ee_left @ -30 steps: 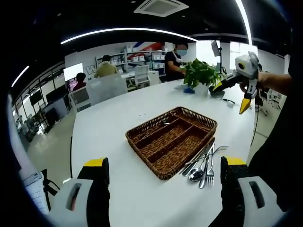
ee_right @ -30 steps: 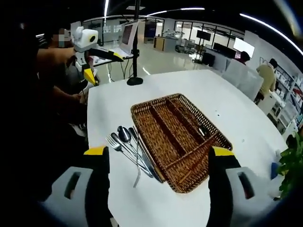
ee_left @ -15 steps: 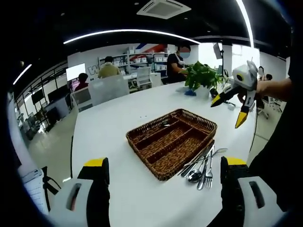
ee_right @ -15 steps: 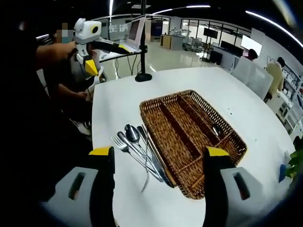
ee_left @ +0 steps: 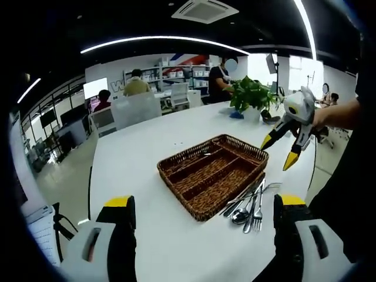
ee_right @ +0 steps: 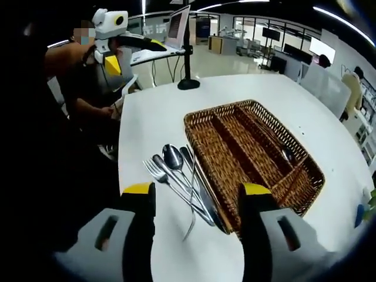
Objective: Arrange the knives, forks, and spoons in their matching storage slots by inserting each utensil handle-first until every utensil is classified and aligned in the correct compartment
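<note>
A brown wicker cutlery basket (ee_left: 207,174) (ee_right: 258,154) with long compartments sits on the white table (ee_left: 141,153). Something small and metallic lies in its far compartment (ee_right: 288,154). A loose pile of spoons, forks and knives (ee_left: 249,205) (ee_right: 183,183) rests on the table against one long side of the basket. My left gripper (ee_left: 205,202) is open and held back above the near table edge; it appears high up as the left gripper (ee_right: 132,54). My right gripper (ee_right: 197,191) is open right above the pile, holding nothing, and hangs as the right gripper (ee_left: 279,150) over the basket's far end.
A potted plant (ee_left: 249,94) and a blue object (ee_right: 359,214) stand at the table's far end. A black stand with a laptop (ee_right: 188,82) rises at another edge. Several people sit or stand by desks behind. A person's arm (ee_left: 341,114) holds the right gripper.
The right gripper has come down and closer to the utensil pile, and its jaws have drawn somewhat nearer each other. The left gripper has stayed about where it was.
</note>
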The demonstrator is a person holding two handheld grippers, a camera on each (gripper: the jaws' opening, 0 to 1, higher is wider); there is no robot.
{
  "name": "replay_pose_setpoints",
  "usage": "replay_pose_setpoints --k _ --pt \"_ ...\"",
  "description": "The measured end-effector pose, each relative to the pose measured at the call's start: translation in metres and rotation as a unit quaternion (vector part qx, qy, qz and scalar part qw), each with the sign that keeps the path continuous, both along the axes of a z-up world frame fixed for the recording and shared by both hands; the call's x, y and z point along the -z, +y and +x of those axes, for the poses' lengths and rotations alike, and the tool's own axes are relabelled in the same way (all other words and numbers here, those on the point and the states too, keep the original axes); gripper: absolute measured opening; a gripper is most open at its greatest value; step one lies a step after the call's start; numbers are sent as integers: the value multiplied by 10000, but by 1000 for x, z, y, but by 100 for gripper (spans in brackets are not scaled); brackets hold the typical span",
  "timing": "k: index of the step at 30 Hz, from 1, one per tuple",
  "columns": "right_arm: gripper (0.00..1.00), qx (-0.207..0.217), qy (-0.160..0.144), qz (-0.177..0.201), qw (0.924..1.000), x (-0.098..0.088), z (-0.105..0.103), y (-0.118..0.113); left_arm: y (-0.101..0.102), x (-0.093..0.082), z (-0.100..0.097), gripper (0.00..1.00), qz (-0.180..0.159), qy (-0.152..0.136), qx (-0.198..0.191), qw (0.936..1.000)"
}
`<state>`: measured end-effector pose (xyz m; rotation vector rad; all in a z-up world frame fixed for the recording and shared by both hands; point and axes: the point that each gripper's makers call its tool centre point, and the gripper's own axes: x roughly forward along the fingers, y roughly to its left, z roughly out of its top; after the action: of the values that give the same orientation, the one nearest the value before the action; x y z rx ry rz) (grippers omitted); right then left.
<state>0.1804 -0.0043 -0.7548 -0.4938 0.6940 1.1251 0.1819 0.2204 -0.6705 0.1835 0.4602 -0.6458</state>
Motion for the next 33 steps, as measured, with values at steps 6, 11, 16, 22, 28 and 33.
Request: replay_pose_setpoints --k 6,11,16,22,28,33 --pt "55 -144 82 -119 9998 11 -3 6 2 3 -2 100 43 -10 8 10000" --pt "52 -42 218 -270 9994 31 1 7 1 6 -4 100 1 -2 26 10000" --pt "39 -115 262 -360 9989 54 -1 11 1 7 -4 100 -27 -18 31 10000" --pt "25 -177 412 -564 9974 79 -3 10 0 8 -7 100 -50 -23 27 10000" --pt "20 -165 490 -649 9966 85 0 10 3 8 -11 100 -51 -10 -12 10000" --pt "17 -152 600 -700 9956 90 0 11 6 8 -13 100 -50 -15 -51 10000"
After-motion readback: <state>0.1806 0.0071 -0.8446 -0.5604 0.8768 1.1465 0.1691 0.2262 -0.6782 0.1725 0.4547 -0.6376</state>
